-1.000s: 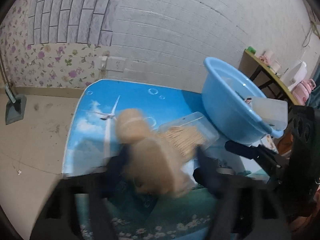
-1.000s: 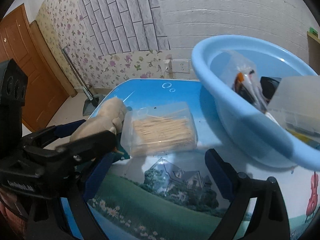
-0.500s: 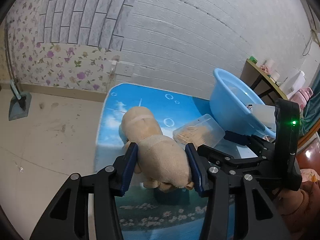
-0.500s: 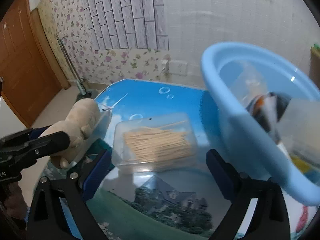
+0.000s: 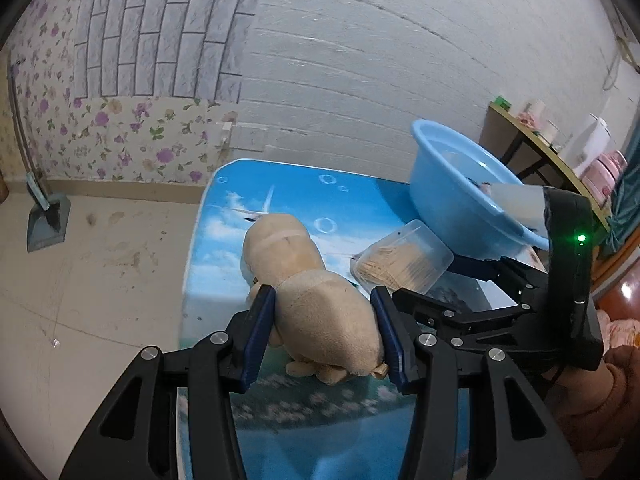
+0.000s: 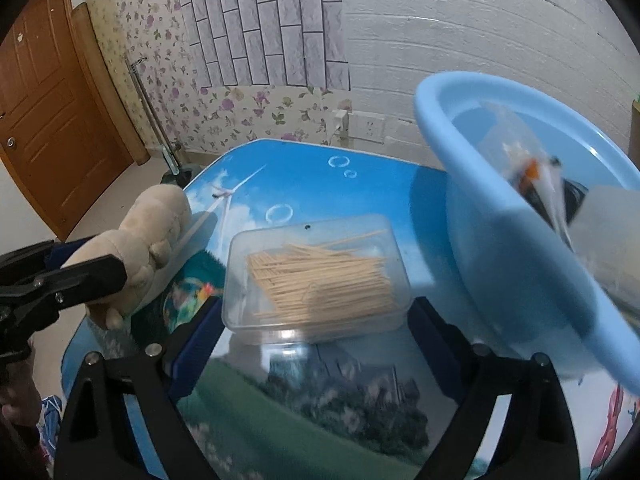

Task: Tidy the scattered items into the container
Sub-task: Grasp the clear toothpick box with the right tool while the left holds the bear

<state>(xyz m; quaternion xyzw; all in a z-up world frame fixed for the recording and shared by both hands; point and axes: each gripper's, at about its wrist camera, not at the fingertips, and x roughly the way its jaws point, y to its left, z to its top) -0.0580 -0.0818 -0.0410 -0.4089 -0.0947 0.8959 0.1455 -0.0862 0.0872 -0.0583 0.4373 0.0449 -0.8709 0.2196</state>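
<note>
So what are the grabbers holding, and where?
The left gripper squeezes the plush toy around its body. The right gripper holds nothing.

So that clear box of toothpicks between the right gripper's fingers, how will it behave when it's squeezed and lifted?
The toothpick box looks like thin clear plastic, so it may flex under the right gripper. It is probably light. The sticks lie loose and skewed inside, so they will likely slide if it tilts toward the blue basin.

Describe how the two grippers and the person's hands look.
Left gripper and right gripper: black angular frames, silver screws, blue finger pads. The right gripper's black housing shows a green light. A brown sleeve covers the right hand.
</note>
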